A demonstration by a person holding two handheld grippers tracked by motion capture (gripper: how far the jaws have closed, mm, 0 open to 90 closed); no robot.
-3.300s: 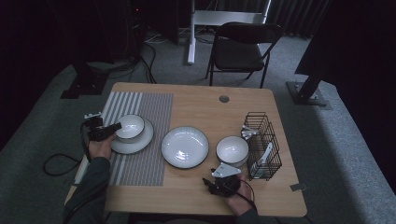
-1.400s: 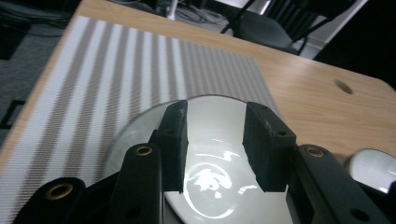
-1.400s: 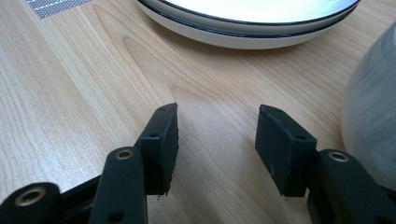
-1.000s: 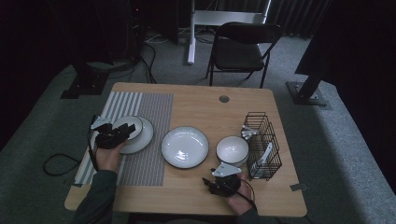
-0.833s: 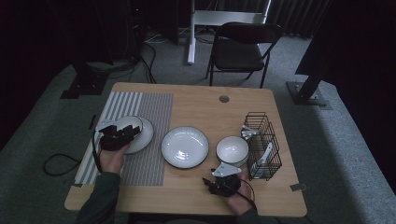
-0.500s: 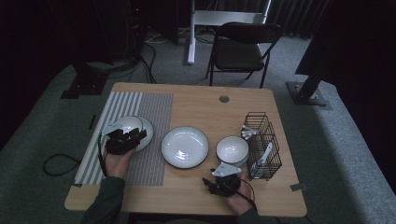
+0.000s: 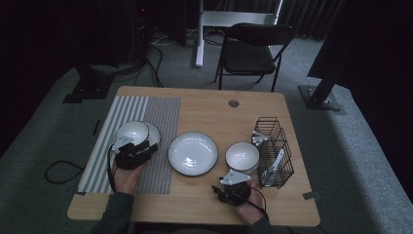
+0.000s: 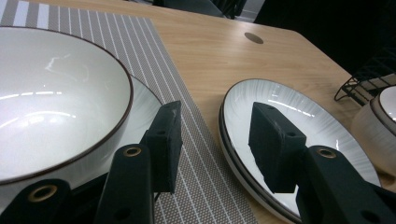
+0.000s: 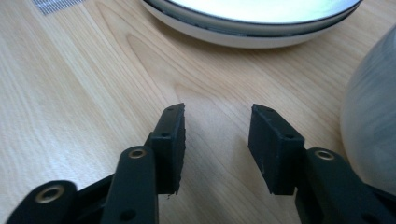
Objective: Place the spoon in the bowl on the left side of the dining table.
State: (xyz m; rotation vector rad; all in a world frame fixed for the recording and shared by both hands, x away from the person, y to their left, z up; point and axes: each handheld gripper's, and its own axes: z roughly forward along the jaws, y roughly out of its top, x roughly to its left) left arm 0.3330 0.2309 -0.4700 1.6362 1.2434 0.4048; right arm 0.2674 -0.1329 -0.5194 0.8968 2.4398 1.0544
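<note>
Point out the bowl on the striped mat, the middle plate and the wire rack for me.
bowl (image 7: 132,132), high view, inner bottom.
middle plate (image 7: 193,153), high view, its centre.
wire rack (image 7: 280,171), high view, right side wall.

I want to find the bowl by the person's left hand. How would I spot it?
Find the grey striped placemat on the wooden table. The white round bowl with a dark rim sits there on a white plate; no other dish is stacked.

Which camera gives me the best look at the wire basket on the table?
The high view: the whole wire basket shows at the table's right side, next to the small bowl. The left gripper view catches just a corner of it at its right edge, behind that bowl.
</note>
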